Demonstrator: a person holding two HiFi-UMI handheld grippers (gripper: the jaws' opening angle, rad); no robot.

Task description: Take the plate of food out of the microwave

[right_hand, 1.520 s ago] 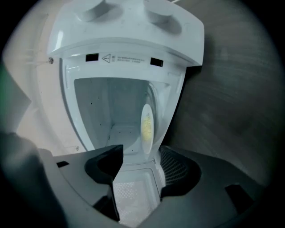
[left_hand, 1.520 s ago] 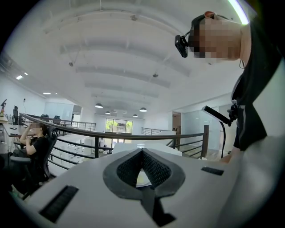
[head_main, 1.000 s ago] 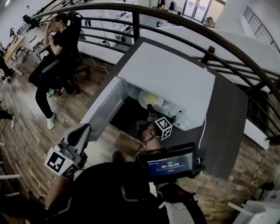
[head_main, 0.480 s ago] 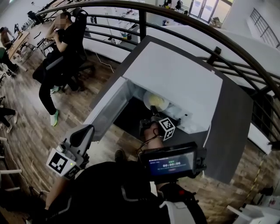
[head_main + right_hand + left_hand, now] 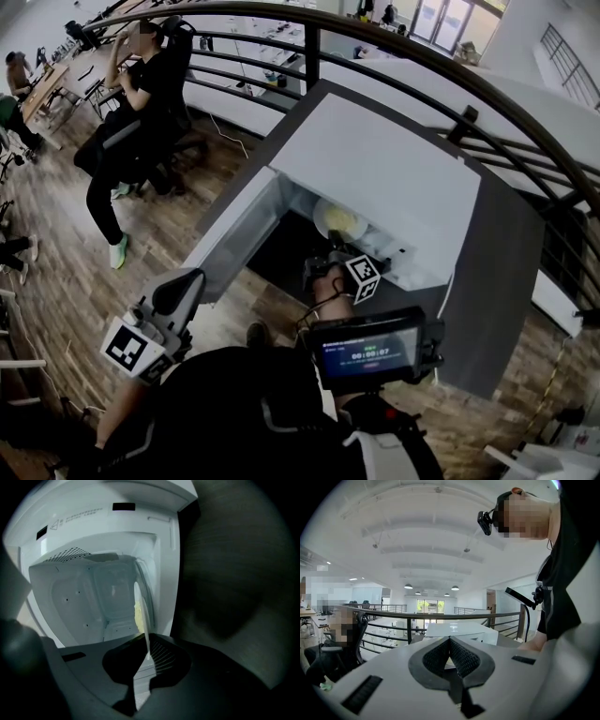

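Right gripper (image 5: 147,651) has gone from jaws wide a sec ago to nearly together, & they're closing now on the near rim of the plate (image 5: 142,606). Its own view shows that rim edge-on, running down btwn the pads. Reach barely changed: it was already at the mouth of the microwave (image 5: 375,178). My read for the task: grasp is just about made, so next comes the pull-out, kept level so the yellow food (image 5: 341,221) doesn't slide. A thin rim pinch could slip or tip w/ the weight out front.

Plate sits inside the cavity, not out yet. Door (image 5: 234,239) hangs open to the left; the oven stands on the dark counter (image 5: 487,281).

Left gripper (image 5: 178,289) is held low, well apart from the oven. Its own view shows pads touching, nothing btwn them.

Views differ:
- Head view gives layout (plate from above, food, door, both grippers) but not the contact.
- Right gripper view gives the rim in the jaws plus cavity walls, no left gripper.
- Left gripper view looks over a railing (image 5: 440,617) at the room; no plate visible.
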